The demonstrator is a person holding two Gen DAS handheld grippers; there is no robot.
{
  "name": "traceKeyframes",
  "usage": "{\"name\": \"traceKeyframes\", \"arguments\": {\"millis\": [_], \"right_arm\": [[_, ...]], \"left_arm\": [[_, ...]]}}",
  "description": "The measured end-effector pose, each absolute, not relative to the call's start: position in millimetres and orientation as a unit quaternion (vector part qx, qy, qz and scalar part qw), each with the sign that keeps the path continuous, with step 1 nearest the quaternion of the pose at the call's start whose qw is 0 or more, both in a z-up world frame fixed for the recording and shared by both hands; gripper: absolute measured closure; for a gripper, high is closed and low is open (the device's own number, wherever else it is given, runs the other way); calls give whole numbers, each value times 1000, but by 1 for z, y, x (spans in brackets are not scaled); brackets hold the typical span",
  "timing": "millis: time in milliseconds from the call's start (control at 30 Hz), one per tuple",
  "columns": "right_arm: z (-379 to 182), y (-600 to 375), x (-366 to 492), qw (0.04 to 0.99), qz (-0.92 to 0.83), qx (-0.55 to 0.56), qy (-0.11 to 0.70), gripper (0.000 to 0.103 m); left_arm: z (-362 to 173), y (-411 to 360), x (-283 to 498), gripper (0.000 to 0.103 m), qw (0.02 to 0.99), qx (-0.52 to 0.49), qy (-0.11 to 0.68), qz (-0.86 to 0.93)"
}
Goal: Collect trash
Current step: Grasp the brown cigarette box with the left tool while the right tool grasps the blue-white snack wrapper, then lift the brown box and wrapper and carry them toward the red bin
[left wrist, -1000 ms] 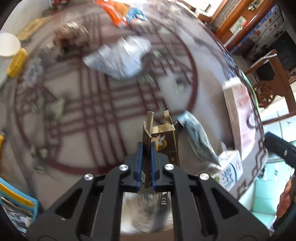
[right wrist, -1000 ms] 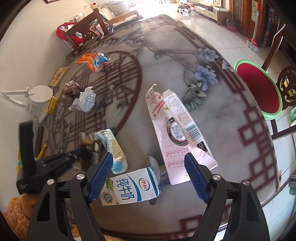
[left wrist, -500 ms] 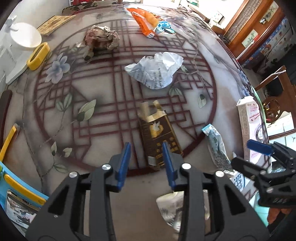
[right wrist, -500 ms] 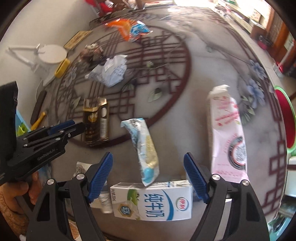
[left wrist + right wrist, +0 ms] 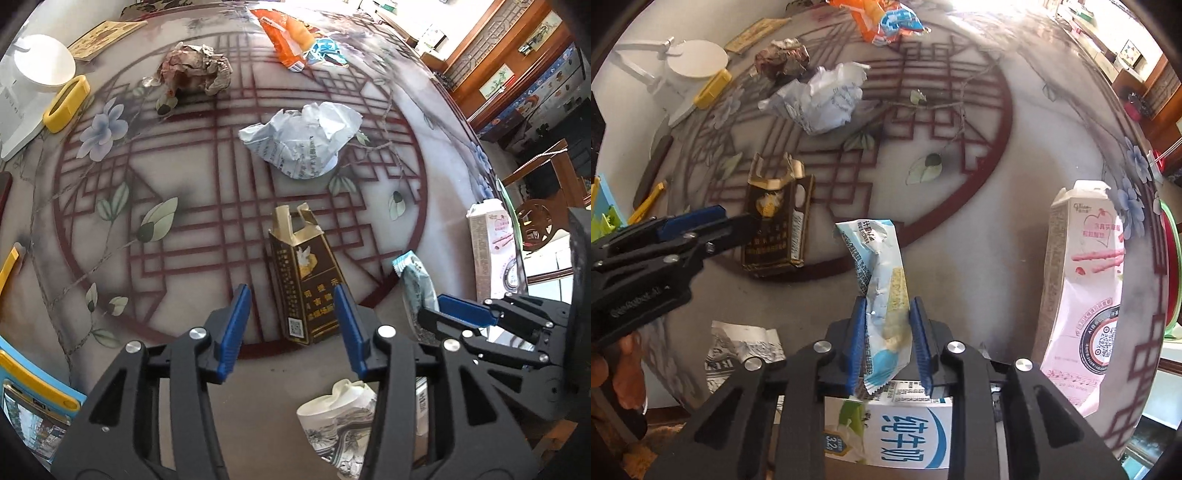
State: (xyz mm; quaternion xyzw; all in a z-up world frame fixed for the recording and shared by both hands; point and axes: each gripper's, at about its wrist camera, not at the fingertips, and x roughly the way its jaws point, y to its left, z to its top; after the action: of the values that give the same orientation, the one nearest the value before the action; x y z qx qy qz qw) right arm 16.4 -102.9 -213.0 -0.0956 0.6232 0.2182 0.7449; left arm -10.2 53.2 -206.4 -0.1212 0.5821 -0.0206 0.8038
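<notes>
The right gripper (image 5: 888, 332) pinches a pale blue and white plastic snack wrapper (image 5: 882, 280) between its blue pads, above a blue-and-white milk carton (image 5: 897, 435). The left gripper (image 5: 291, 328) stands wide apart, holding nothing, its fingers either side of a torn brown and gold cigarette box (image 5: 301, 273) lying on the patterned table (image 5: 207, 236). Beyond lie a crumpled white paper bag (image 5: 303, 144), then an orange wrapper (image 5: 286, 40).

milk carton (image 5: 886, 432) at tabletop's near edge: partly behind right tongs (image 5: 888, 341) | paper cup (image 5: 338, 424): part-hidden by left tongs (image 5: 291, 328), cut off below
</notes>
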Motion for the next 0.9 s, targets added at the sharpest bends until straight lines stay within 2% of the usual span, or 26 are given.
{"name": "traceKeyframes", "arguments": {"millis": [600, 700, 800, 900], "right_arm": [[-186, -128, 11, 770, 206, -36, 603, 83], [-187, -127, 11, 769, 208, -32, 604, 83], [-186, -127, 11, 770, 209, -30, 603, 83], [-184, -129, 10, 771, 208, -29, 601, 83]], "left_arm": [[-225, 31, 11, 58, 792, -98, 602, -33], [-226, 25, 13, 52, 790, -98, 604, -36], [-227, 21, 15, 51, 790, -101, 603, -39], [-227, 17, 15, 60, 793, -96, 601, -42]]}}
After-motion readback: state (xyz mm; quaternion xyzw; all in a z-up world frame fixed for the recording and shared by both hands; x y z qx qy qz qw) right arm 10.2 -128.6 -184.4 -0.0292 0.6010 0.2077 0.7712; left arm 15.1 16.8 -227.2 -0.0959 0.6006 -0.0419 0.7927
